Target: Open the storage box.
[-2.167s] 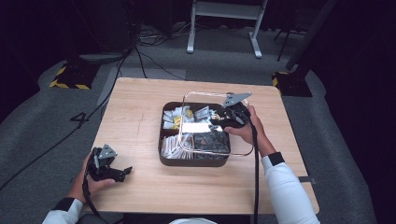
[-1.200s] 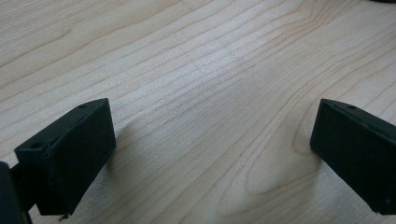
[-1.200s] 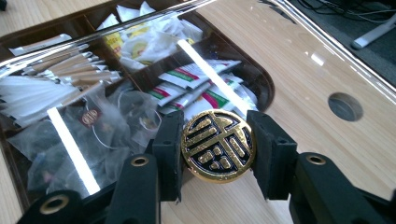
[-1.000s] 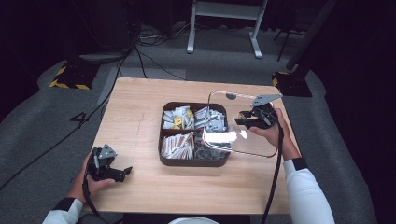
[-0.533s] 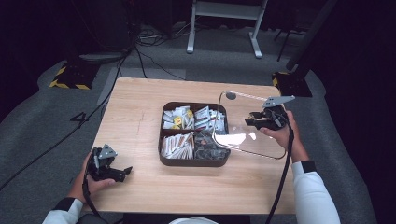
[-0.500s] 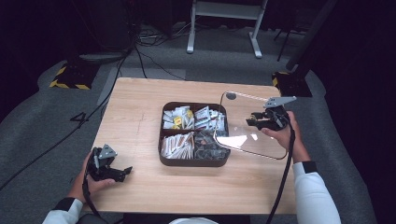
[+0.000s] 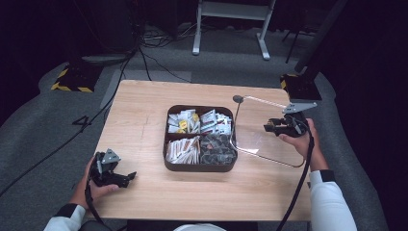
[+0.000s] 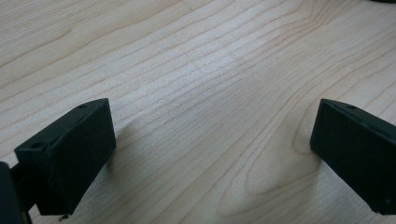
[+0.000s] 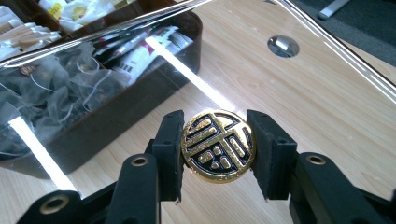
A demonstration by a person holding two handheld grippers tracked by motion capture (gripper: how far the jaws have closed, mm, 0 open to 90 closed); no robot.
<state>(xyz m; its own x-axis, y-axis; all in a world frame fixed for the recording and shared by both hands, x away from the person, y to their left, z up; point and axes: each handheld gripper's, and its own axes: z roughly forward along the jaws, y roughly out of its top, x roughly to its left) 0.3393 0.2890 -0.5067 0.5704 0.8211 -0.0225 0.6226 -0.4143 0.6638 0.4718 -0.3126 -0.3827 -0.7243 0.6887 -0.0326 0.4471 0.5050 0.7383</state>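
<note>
Pale wooden worktop [image 7: 144, 120]: left gripper [image 7: 126, 177] rests released near its front edge; the dark tea box [image 7: 200, 166] now stands uncovered, since right gripper [image 7: 267, 128], clenched on the gold knob [image 9: 218, 145], has carried the clear lid [image 7: 262, 132] rightward, ready for setting down.

Box: dark four-compartment tray of sachets [image 7: 167, 159], centre of pale wooden table [image 7: 139, 110].
Lid: clear lid with round gold knob [image 7: 262, 139], right of tray, above the table.
</note>
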